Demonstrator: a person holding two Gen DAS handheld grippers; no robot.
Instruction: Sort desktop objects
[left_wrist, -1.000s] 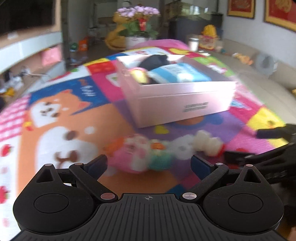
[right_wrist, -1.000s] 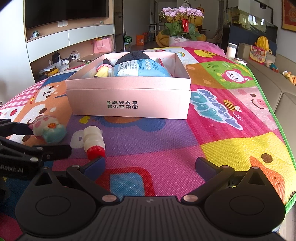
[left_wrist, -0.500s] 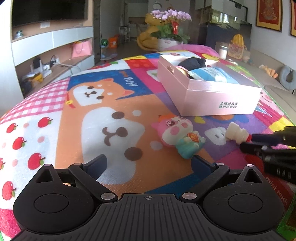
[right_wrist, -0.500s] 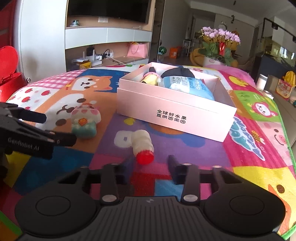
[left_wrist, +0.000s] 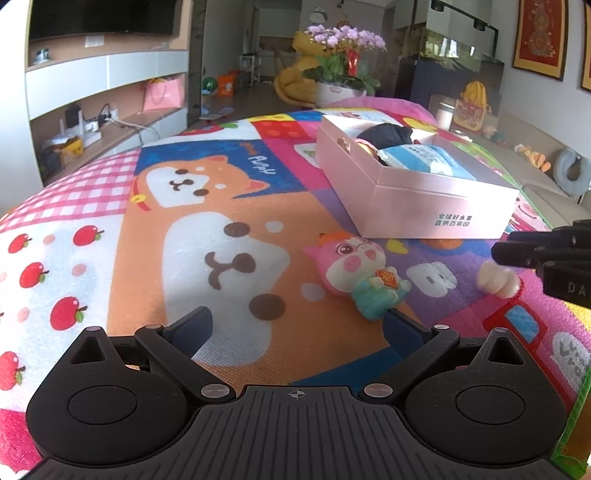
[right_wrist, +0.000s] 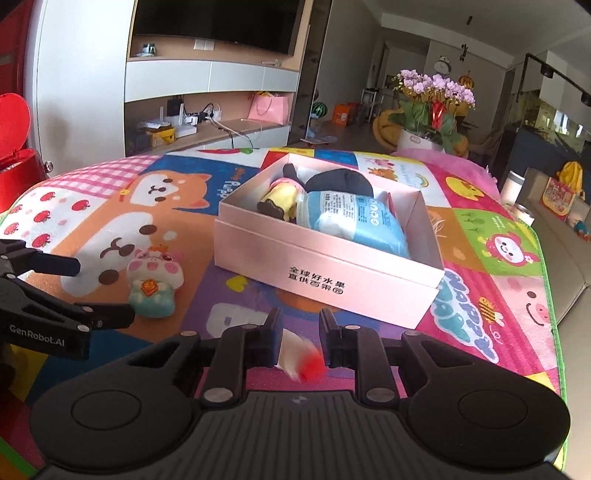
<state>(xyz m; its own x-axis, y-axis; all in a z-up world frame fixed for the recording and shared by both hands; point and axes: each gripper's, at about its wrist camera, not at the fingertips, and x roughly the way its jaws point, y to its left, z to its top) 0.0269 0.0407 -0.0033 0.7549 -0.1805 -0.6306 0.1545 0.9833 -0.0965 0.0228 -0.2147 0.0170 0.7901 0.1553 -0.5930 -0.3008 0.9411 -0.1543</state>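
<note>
Pink cardboard box (right_wrist: 332, 280), open-topped, on the mat; holds a blue-and-white packet (right_wrist: 354, 221), a dark soft item and a small yellow-and-pink figure. Judged the bin for the sorting.

Play mat (left_wrist: 229, 229), cartoon-printed, padded, covers the whole work surface; soft footing, so toys may rock when nudged.

Right gripper (right_wrist: 299, 332): jaws have just been closing and now stand narrow, pinched on the small white bottle with a red cap (right_wrist: 301, 356), which appears blurred and tilted, cap toward the camera. Grip looks near the neck; to do the step well, carry level, clear the near wall of the box, release low inside the free corner.

Left gripper (left_wrist: 297, 325): jaws wide apart, nothing between them, just short of the pig figurine (left_wrist: 364, 275) lying on the mat, near the box front.

Room beyond: living room, shelving with television, potted orchid (right_wrist: 432, 99), sofa edge at right.
</note>
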